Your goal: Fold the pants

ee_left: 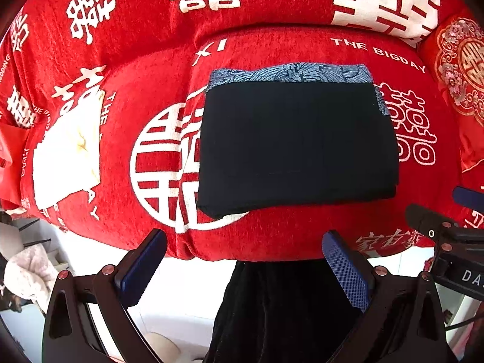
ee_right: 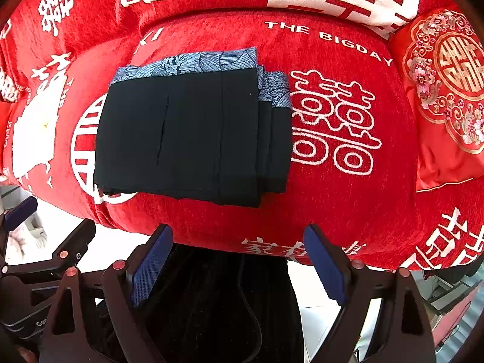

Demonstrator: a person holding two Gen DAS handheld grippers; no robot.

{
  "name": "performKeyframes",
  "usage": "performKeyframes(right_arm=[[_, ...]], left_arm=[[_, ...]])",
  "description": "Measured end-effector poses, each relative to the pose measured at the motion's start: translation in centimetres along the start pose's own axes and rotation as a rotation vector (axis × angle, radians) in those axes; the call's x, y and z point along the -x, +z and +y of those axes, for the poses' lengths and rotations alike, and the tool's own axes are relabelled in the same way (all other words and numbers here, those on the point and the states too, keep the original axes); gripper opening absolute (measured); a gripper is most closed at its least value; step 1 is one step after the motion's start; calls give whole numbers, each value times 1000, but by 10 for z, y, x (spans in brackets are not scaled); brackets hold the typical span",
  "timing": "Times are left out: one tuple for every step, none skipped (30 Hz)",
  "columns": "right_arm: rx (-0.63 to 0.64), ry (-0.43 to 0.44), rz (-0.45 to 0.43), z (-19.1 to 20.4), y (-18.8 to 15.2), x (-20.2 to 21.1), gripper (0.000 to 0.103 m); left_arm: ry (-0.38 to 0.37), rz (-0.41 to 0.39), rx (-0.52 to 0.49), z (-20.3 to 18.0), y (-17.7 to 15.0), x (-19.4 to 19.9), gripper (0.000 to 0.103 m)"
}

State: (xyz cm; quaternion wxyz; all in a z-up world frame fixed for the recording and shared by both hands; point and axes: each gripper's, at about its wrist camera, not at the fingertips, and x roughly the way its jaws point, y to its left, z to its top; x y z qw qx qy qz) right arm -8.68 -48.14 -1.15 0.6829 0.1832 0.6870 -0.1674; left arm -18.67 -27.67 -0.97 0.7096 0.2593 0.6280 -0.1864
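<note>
Black pants (ee_left: 298, 145) lay folded into a compact rectangle on the red cover (ee_left: 272, 230), near its front edge and well clear of both grippers. Showed a blue-grey patterned lining (ee_left: 290, 74) along the far edge and, from the right wrist view, at the right end as well (ee_right: 276, 90), where the stacked layers stepped down in several folds. Carried a thin vertical seam across the top layer in the right wrist view. Rested partly over a white circular emblem (ee_left: 157, 163) printed on the cover, with white characters (ee_right: 332, 124) just beside the right end.

Spread under everything, the plush red fabric bore more white characters and the words "THE BIGDAY" (ee_left: 378, 53) beyond the far edge of the pants. Sat at the far right, a red cushion (ee_right: 444, 84) with a gold and floral medallion. Lay at the far left, a white patch on the cover (ee_left: 66, 157). Below the cover's edge, showed pale floor and dark clothing of the person. Nothing stood between the grippers and the folded bundle.

Hung above the near edge of the cover, the left gripper (ee_left: 245, 267), pointing down, fingers spread wide with nothing between the blue pads (ee_left: 348, 272). Hung likewise the right gripper (ee_right: 239, 264), spread wide and empty, each partly visible at the edge of the other's view.
</note>
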Motion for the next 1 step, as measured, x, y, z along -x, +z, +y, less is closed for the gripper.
performKeyframes(right_arm=[[0,-1,1,0,1,-1,90]], left_arm=[[0,0,-1,0,0,0,103]])
